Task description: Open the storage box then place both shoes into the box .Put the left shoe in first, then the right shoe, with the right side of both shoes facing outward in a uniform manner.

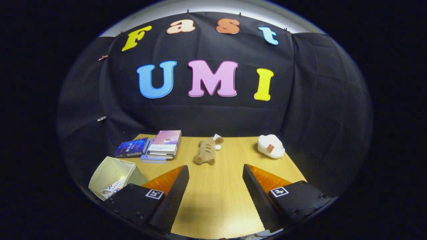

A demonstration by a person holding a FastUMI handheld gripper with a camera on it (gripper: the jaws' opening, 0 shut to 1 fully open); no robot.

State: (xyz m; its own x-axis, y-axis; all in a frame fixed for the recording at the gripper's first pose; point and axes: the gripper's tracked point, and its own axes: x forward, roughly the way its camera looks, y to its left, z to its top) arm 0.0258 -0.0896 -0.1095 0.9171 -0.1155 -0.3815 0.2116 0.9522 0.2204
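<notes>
My gripper [216, 171] is open above the wooden table [217, 196], with bare tabletop between its fingers. Left of the left finger stands a pale yellow fabric storage box [111, 173], open at the top. Inside it lies a white shoe [113, 190] with blue and red markings, partly hidden by the left finger.
A stack of books [162, 145] and a dark blue book [131, 147] lie at the table's far left. A tan plush toy [206, 150] lies ahead of the fingers at the middle back. A white plush [271, 146] sits at the far right. Black cloth walls surround the table.
</notes>
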